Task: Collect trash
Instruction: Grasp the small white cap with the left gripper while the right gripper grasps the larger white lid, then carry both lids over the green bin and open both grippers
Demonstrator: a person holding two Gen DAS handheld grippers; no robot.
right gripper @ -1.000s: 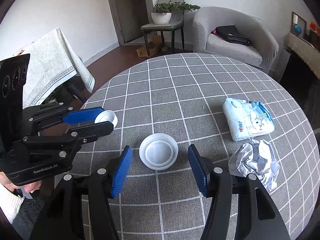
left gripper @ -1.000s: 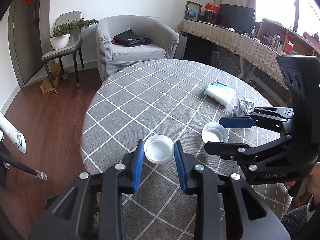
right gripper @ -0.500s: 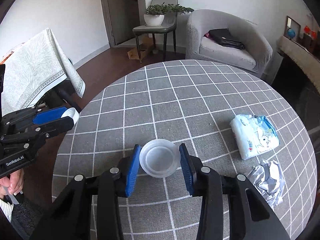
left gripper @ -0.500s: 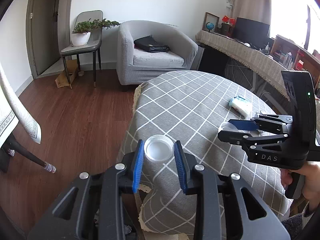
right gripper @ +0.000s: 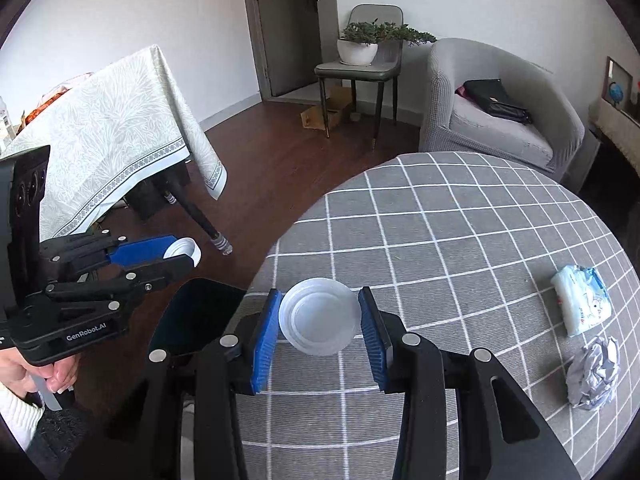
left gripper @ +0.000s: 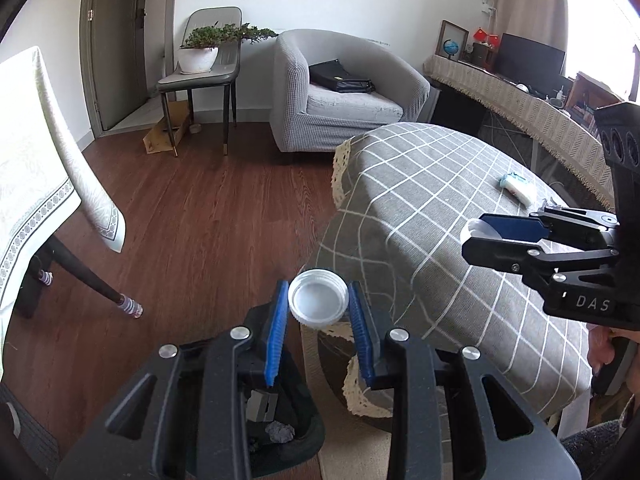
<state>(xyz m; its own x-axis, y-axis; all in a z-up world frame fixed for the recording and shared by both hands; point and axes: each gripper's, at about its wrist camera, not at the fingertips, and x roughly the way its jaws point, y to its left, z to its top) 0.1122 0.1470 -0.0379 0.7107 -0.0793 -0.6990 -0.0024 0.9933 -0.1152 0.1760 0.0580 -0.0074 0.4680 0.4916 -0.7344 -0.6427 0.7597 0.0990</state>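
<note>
In the left wrist view my left gripper (left gripper: 318, 305) is shut on a small white screw cap (left gripper: 318, 298), held past the table's edge above a dark bin (left gripper: 282, 430) on the floor. My right gripper (right gripper: 320, 322) is shut on a wider translucent white lid (right gripper: 318, 320), held over the near left edge of the round checked table (right gripper: 460, 220). Each gripper shows in the other's view: the right gripper (left gripper: 476, 234) with its lid (left gripper: 469, 229) at the right, the left gripper (right gripper: 180, 256) with its cap (right gripper: 185, 248) at the left. The bin (right gripper: 196, 316) sits just left of the table.
A tissue pack (right gripper: 584, 304) and a crumpled foil ball (right gripper: 592, 376) lie at the table's right side. The bin holds bits of trash. A cloth-covered table (right gripper: 112, 136) stands to the left, an armchair (left gripper: 344, 96) and a chair with a plant (left gripper: 204, 60) behind, with wooden floor between.
My right gripper closed on the wide lid and lifted it off the table. Both grippers moved left; the left one carried its cap off the table to above the bin.
</note>
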